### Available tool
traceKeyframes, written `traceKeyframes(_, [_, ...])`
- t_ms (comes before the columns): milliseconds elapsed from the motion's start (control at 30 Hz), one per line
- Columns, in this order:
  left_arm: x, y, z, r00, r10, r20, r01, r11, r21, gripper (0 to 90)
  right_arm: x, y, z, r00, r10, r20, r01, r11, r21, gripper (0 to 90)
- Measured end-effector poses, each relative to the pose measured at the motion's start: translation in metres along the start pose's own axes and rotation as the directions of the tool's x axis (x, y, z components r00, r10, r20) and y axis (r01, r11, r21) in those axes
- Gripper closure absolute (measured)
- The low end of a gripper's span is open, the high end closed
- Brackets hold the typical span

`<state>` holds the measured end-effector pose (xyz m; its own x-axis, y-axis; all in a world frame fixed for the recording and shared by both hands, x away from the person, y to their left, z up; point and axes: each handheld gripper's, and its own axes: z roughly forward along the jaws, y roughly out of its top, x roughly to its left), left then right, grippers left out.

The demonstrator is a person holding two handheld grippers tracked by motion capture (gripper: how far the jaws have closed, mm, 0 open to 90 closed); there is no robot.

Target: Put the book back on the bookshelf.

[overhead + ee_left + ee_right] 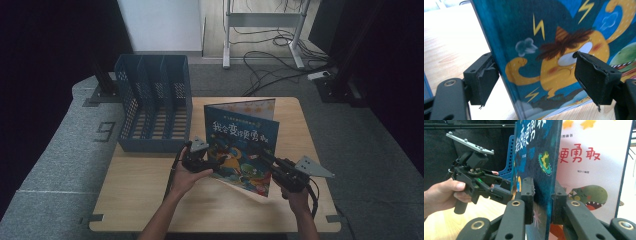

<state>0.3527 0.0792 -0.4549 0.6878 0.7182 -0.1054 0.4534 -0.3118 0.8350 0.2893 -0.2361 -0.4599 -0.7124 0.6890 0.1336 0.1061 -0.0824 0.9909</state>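
With the right gripper [543, 195] clamped on the upright picture book [242, 145] and the left gripper [536, 77] gaping astride its cover, I'd steady it before sliding it toward the blue file rack [154, 102] at the table's [150, 200] far-left corner.

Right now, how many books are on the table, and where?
1. A single picture book stands open on the wooden table, right of the blue file rack, between the left gripper and the right gripper, which clamps its cover.
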Motion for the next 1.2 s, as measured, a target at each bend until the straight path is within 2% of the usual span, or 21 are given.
traceKeyframes(333, [-0.004,0.000,-0.002,0.9996,0.027,0.007,-0.027,0.9996,-0.012,19.8,-0.007,-0.005,-0.003,0.9997,0.021,0.014,-0.021,1.000,0.011,72.3])
traceKeyframes(533, [-0.006,-0.001,-0.005,0.9991,0.041,0.012,-0.041,0.9990,-0.017,21.4,-0.012,-0.008,-0.003,0.9986,0.037,0.039,-0.037,0.999,0.010,69.4])
traceKeyframes(633, [-0.009,-0.001,-0.006,0.9987,0.052,0.004,-0.052,0.9984,-0.023,22.5,-0.015,-0.009,-0.004,0.9978,0.047,0.046,-0.048,0.999,0.009,68.3])
traceKeyframes(1000, [-0.011,0.003,-0.007,0.9978,0.061,0.028,-0.060,0.9977,-0.030,22.5,-0.021,-0.012,-0.006,0.9961,0.060,0.065,-0.060,0.998,0.008,65.4])
traceKeyframes(1200, [-0.011,0.007,-0.010,0.9969,0.068,0.039,-0.066,0.9965,-0.051,22.8,-0.024,-0.014,-0.007,0.9950,0.071,0.070,-0.072,0.997,0.006,63.2])
